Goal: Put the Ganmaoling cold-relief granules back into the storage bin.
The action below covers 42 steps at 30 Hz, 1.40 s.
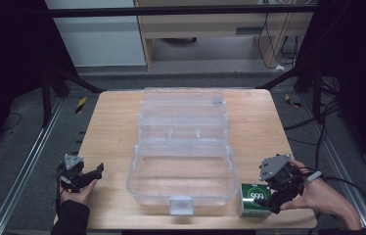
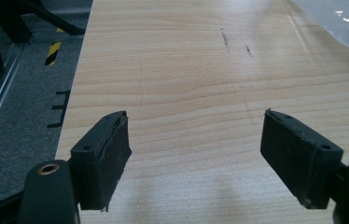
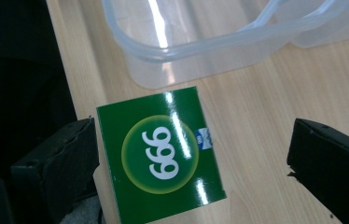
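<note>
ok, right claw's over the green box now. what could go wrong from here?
1. The green box sits off-centre between the open right claw, close to one jaw. Closing may shove or twist it instead of gripping it.
2. It lies near the table edge, so a push could tip it off.
3. It sits close to the clear case; a lift could knock the rim.

A light wooden table [image 1: 112, 132] is being used as the work surface. A clear plastic box [image 1: 183, 166] with its lid hinged open is being carried at the middle. A green carton [image 1: 253, 199] marked 999 is being supported near the front edge, just beside the box's right front corner.
</note>
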Tool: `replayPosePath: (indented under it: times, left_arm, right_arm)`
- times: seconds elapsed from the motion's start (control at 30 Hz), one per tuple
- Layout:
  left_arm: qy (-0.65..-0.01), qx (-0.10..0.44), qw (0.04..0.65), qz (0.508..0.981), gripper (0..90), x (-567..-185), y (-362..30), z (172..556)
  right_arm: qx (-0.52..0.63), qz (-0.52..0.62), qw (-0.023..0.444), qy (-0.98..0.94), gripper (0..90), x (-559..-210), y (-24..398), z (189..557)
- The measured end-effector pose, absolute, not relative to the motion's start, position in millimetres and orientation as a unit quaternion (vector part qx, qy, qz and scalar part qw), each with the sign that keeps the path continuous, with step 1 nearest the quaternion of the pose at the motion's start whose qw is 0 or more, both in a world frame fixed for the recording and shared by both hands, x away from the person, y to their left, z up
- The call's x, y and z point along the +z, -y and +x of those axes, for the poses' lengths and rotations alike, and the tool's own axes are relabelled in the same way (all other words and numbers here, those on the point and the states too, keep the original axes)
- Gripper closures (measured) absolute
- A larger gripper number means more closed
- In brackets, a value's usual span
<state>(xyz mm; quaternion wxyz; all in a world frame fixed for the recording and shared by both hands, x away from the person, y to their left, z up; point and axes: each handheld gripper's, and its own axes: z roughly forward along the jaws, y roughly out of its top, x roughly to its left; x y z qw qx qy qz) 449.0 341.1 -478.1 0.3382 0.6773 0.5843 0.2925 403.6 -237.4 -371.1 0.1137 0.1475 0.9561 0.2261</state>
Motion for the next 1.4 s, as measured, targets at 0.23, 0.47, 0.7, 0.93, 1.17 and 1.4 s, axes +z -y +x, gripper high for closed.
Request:
replayPosePath:
  times: [0.23,0.47,0.7,0.93,1.17,1.4]
  left_arm:
    - [-0.583,0.292,0.337,0.678,23.2,-478,-341,449]
    - [-0.583,0.293,0.337,0.679,23.2,-478,-341,449]
    - [-0.583,0.293,0.337,0.679,23.2,-479,-341,449]
    - [-0.582,0.295,0.335,0.68,23.2,-478,-341,449]
    - [-0.582,0.294,0.334,0.681,23.2,-479,-340,449]
    - [-0.581,0.294,0.334,0.681,23.2,-479,-341,449]
  right_arm:
    - [0.202,0.144,0.103,-0.963,1.5,-383,236,403]
    - [0.187,0.131,0.096,-0.969,1.0,-394,232,403]
    - [0.175,0.134,0.085,-0.972,0.8,-404,229,404]
    - [0.166,0.13,0.08,-0.974,0.8,-412,227,406]
    - [0.153,0.124,0.075,-0.978,0.9,-418,222,406]
    - [0.135,0.12,0.06,-0.982,1.5,-426,218,409]
